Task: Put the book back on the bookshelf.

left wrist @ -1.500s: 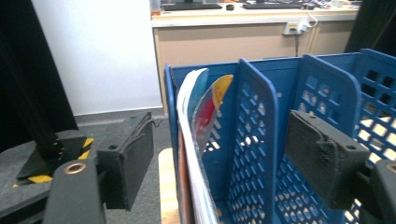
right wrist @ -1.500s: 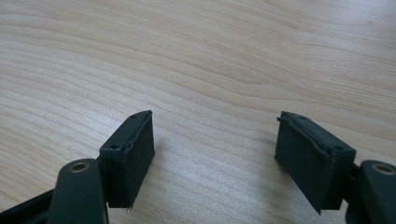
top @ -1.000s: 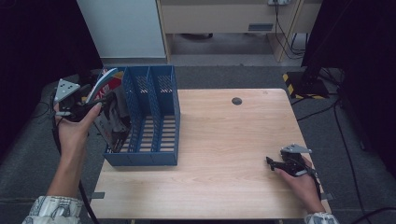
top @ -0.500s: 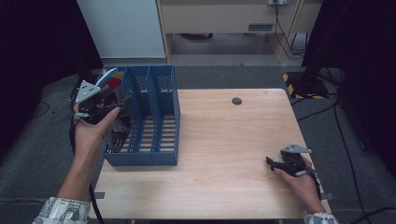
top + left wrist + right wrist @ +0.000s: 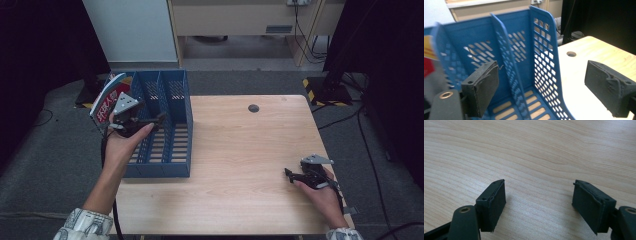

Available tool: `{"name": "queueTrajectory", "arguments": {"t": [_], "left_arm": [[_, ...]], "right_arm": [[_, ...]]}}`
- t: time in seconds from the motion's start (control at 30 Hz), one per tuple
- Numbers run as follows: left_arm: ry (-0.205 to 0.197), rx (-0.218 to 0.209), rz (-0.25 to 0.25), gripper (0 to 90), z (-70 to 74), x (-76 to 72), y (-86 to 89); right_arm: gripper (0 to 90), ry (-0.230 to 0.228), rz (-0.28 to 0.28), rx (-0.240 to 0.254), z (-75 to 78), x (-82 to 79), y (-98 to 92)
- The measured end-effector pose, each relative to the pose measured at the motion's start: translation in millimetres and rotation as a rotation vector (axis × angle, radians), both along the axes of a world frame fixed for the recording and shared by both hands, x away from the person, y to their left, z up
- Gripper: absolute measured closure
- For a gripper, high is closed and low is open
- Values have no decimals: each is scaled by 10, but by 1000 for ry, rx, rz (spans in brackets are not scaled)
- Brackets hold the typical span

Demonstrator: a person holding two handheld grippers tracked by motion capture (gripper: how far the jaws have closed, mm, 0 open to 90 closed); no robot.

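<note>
The book [image 5: 107, 96] is partly hidden: in the high view the left gripper [image 5: 159, 119] and its grey plate cover the lower cover, and in the left gripper view just a blurred red and yellow sliver shows at the frame's left edge. The print on the cover is too small to read. The book has a red cover with pale lettering and a light blue top edge; it leans tilted in the leftmost slot of the blue file rack [image 5: 175, 125], against the outer wall. The rack has three slots, perforated dividers and a slatted floor, and stands on the left end of the table [image 5: 240, 150]. The left gripper hovers over the rack with its jaws spread; they have just been opening, and between them lie just the rack's divider and wall, untouched. The right gripper [image 5: 289, 174] rests low near the table's right front corner, jaws apart over bare wood with nothing between them. The table is pale wood grain with a round cable hole [image 5: 253, 108] near the far edge. Grey carpet, loose cables and a cabinet lie beyond, with dark areas at both sides.
</note>
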State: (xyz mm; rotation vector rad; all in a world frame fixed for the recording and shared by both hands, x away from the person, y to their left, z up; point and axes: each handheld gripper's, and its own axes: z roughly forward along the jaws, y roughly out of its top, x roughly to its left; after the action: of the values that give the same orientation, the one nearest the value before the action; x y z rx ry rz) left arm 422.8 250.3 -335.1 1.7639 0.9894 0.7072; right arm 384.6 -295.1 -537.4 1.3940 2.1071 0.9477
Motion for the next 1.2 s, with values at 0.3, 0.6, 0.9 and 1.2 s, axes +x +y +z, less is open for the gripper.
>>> {"name": "queueTrajectory", "arguments": {"t": [0.3, 0.6, 0.9, 1.2], "left_arm": [[60, 18, -56, 69, -226, 31, -251], [106, 23, -104, 31, -403, 26, -441], [125, 30, -162, 31, -554, -47, -714], [146, 42, -202, 25, -712, -155, -1103]], "right_arm": [[243, 2, 3, -3, -2, 0, 5], [234, 5, 3, -3, -1, 2, 7], [222, 2, 6, -6, -4, 3, 10], [202, 7, 9, -8, -4, -1, 17]]}}
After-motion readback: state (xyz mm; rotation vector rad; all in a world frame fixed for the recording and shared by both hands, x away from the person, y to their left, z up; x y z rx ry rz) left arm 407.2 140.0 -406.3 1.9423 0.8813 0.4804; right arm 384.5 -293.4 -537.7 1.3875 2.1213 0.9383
